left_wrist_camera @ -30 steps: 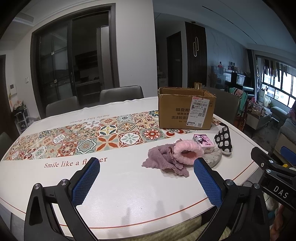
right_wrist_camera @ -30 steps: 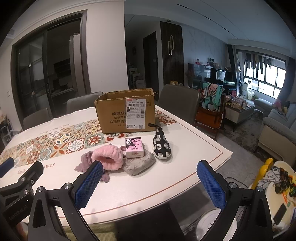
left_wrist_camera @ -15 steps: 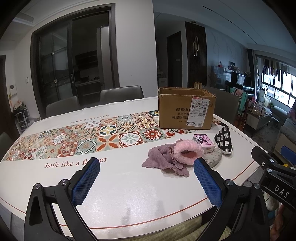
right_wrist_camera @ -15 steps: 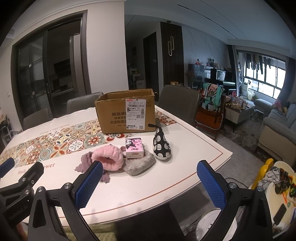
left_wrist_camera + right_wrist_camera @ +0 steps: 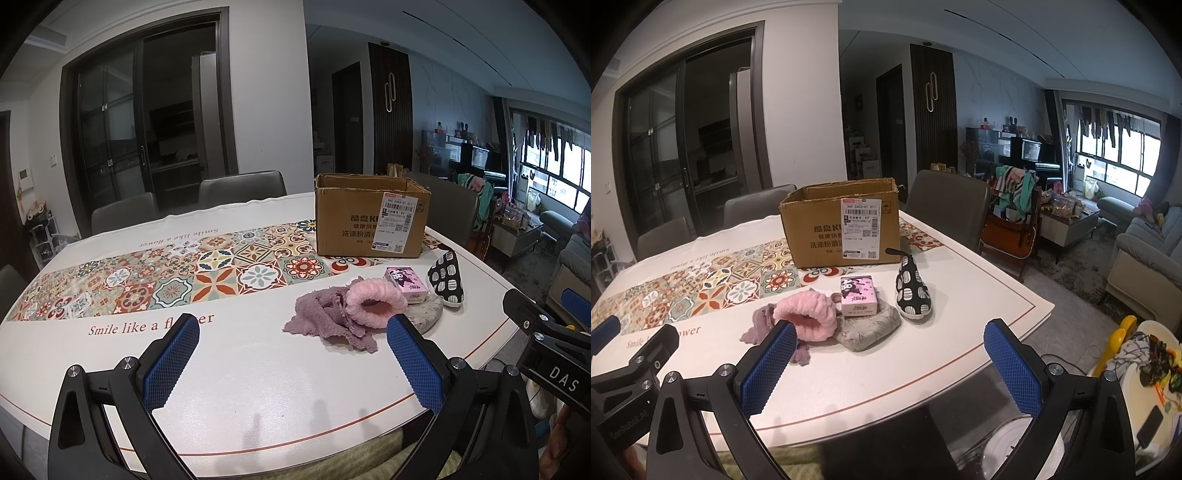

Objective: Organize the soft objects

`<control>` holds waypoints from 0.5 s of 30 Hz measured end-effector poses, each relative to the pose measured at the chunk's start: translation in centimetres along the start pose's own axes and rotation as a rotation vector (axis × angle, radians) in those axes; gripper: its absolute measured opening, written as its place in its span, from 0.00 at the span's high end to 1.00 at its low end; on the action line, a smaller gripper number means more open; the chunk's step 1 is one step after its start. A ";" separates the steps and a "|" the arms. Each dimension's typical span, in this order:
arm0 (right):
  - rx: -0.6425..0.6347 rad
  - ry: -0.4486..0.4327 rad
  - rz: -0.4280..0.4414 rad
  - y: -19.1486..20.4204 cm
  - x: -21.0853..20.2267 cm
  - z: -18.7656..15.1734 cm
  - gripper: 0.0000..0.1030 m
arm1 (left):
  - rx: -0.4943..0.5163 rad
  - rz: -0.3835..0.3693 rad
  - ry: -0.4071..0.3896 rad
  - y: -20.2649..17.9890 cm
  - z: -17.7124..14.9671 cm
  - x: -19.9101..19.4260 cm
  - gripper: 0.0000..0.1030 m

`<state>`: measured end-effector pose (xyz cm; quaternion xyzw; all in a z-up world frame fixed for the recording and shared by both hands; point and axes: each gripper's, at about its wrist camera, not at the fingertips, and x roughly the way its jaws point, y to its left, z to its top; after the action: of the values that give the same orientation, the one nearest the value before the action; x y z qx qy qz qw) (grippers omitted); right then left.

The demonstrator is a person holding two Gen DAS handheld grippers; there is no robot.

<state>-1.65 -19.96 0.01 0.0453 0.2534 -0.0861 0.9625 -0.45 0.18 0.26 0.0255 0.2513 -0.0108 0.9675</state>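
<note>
A: Where are the soft things now?

B: They lie in a small heap on the table, in front of the cardboard box. From left to right: a purple cloth, a pink fluffy band on top of it, a grey pouch with a pink tissue pack resting on it, and a spotted slipper just beside.

A: And the grippers?

B: The left gripper and the right gripper both hover near the table edge with the fingers wide apart, holding nothing.

A: How to start well?

B: I think the left one should take the purple cloth first, because it is nearest. Pinch a thick fold, not the thin edge, so the pink band does not come with it. The box is open on top, so it is probably the place to drop things.
</note>
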 end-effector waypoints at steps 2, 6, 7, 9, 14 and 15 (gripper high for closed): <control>0.000 0.000 0.000 0.0 0.0 0.0 0.00 | 0.000 0.001 0.000 0.0 0.0 0.0 0.00; 0.000 -0.001 0.000 0.0 -0.1 0.0 0.00 | 0.000 0.000 0.000 0.0 0.0 0.0 0.00; 0.000 -0.001 0.001 0.0 -0.1 0.0 0.00 | 0.001 0.000 0.000 0.0 0.0 0.0 0.00; 0.000 -0.001 0.000 0.0 -0.1 0.0 0.00 | 0.000 0.001 0.000 0.0 0.0 0.0 0.00; 0.000 -0.002 0.000 0.0 -0.1 0.0 0.00 | 0.003 -0.003 -0.001 -0.1 0.1 0.0 0.00; 0.001 -0.003 -0.001 0.0 -0.1 0.0 0.00 | 0.003 -0.003 -0.001 -0.1 0.2 0.0 0.00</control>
<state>-1.73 -19.96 0.01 0.0455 0.2521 -0.0865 0.9627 -0.39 0.08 0.40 0.0267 0.2507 -0.0128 0.9676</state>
